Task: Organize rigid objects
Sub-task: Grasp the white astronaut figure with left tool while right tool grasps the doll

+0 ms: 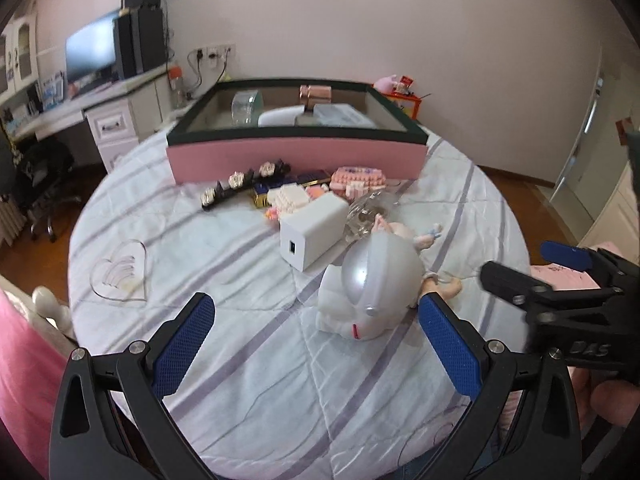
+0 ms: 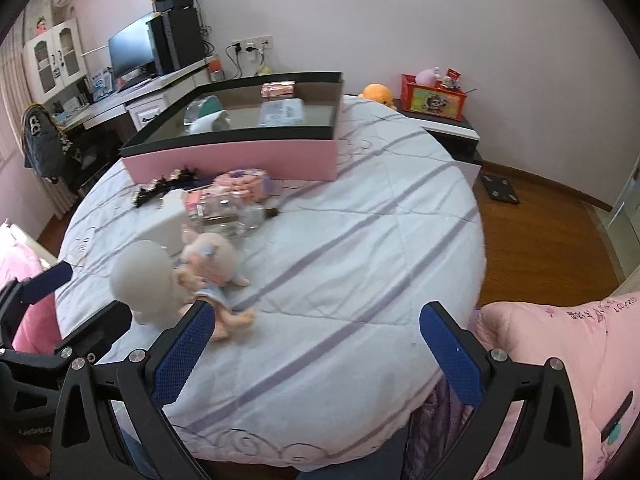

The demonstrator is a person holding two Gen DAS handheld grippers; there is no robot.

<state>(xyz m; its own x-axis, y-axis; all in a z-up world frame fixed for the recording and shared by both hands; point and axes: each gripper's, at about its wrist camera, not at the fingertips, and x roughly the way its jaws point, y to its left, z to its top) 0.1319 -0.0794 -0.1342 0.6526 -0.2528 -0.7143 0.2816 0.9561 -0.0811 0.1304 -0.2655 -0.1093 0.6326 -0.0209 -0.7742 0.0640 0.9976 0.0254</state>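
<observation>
Bedding in pale blue-white with lilac stripes covers the round bed (image 1: 248, 360), which fills the middle of a pink-walled room; a white desk with a dark monitor (image 1: 90, 54) stands along the far left wall, wooden floor shows around the bed, and a red printed tin box (image 2: 434, 98) sits on a low dark cabinet to the right. At the far side of the bed lies a large pink open box with a dark green rim (image 1: 296, 156), with a few items already inside, hard to identify. Just in front of it is a cluster of loose things: a black strip with white flower ornaments (image 1: 240, 184), a pink-and-white building-block model (image 1: 358, 178), a white cube-shaped plastic device (image 1: 312, 230) and some clear glass pieces. Nearer the camera a white rounded plastic figure with a silver dome head (image 1: 372, 292) lies beside a small pink piglet doll in a blue dress (image 2: 212, 268), the two touching. A clear heart-shaped acrylic plate (image 1: 120, 276) lies apart at the left. The left gripper (image 1: 316, 344) has its blue-padded fingers spread wide and grips nothing; the white figure lies just ahead of the right finger. The right gripper (image 2: 316, 352) is likewise wide open and empty, its left finger overlapping the doll's legs in view; contact cannot be told.
</observation>
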